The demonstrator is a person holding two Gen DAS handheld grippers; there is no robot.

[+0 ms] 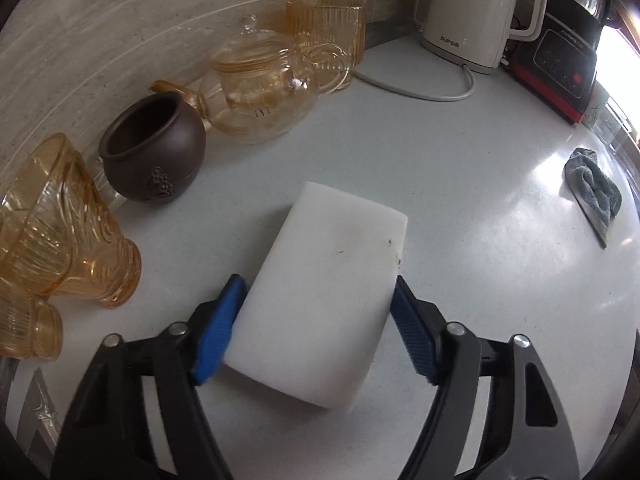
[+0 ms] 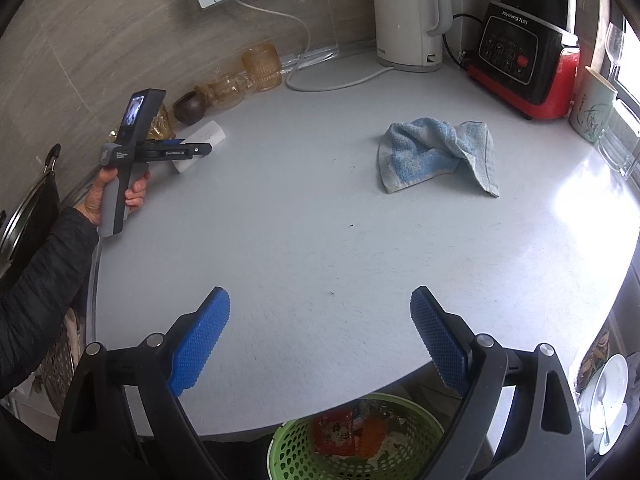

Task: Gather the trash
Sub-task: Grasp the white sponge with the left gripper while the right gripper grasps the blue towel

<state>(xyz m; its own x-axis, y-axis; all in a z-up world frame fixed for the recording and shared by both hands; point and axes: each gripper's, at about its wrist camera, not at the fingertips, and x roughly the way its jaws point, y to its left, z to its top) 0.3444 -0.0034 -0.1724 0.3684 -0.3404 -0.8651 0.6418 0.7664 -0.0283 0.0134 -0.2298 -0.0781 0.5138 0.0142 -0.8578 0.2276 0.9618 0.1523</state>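
A white sponge block [image 1: 324,280], marked with a few dark specks, lies on the pale counter [image 1: 480,240]. My left gripper [image 1: 318,284] straddles its near half, and both blue pads press on its long sides. The right wrist view shows that same gripper [image 2: 192,148] in a person's hand at the far left, with the sponge block [image 2: 210,134] poking out past it. My right gripper [image 2: 320,294] hovers open over the counter's front edge, holding nothing. Below that edge stands a green mesh basket [image 2: 288,440] with an orange wrapper [image 2: 340,428] in it.
Amber glass cups [image 1: 60,240], a brown clay pot [image 1: 154,146] and a glass teapot [image 1: 260,88] line the wall left of the sponge. A white kettle [image 1: 468,12] with its cable and a black-and-red appliance [image 2: 520,68] stand at the back. A crumpled blue towel [image 2: 436,152] lies mid-counter.
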